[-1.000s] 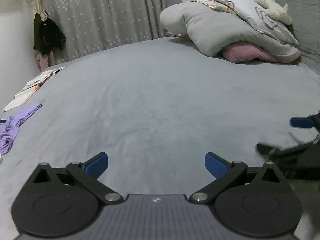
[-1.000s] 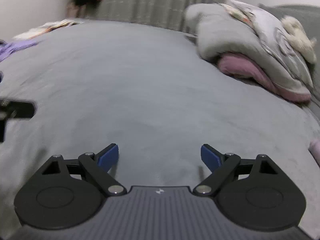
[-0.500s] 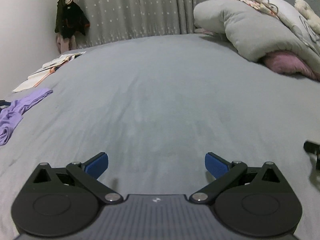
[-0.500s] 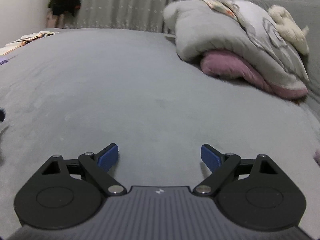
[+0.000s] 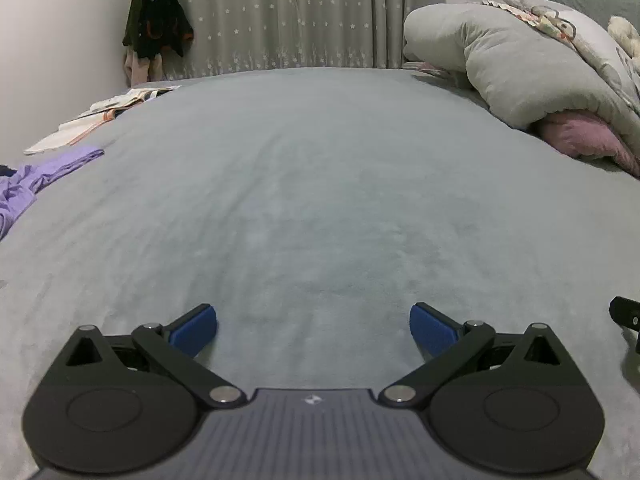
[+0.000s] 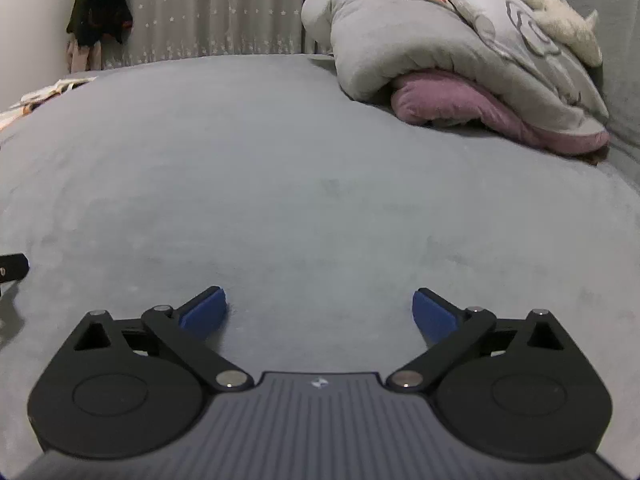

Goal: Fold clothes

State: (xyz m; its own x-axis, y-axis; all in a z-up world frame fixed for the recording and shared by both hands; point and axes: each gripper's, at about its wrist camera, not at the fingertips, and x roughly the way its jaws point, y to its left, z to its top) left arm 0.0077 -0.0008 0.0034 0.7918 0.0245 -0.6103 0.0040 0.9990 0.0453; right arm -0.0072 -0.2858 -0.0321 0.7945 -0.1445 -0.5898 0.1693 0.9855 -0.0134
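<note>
A purple garment [image 5: 28, 186] lies crumpled at the left edge of the grey bed [image 5: 320, 184] in the left wrist view, with a pale garment with orange trim [image 5: 92, 120] behind it. My left gripper [image 5: 313, 326] hovers low over bare bed cover, open with nothing between its blue pads. My right gripper [image 6: 319, 312] is over bare cover too, its jaws opening wider, nothing between them. A black part of the right gripper [image 5: 626, 314] shows at the right edge of the left wrist view. The left gripper's edge [image 6: 12, 268] shows at the left of the right wrist view.
A folded grey duvet [image 6: 420, 52] over a pink blanket [image 6: 472, 108], with a pillow and a white plush toy [image 6: 560, 16], is piled at the bed's far right. Dark clothes [image 5: 156, 28] hang on the wall by a starred curtain [image 5: 300, 16].
Both views swung and levelled out: the duvet pile shifted right in the left wrist view. Both grippers sank closer to the bed cover. The right jaws spread slightly.
</note>
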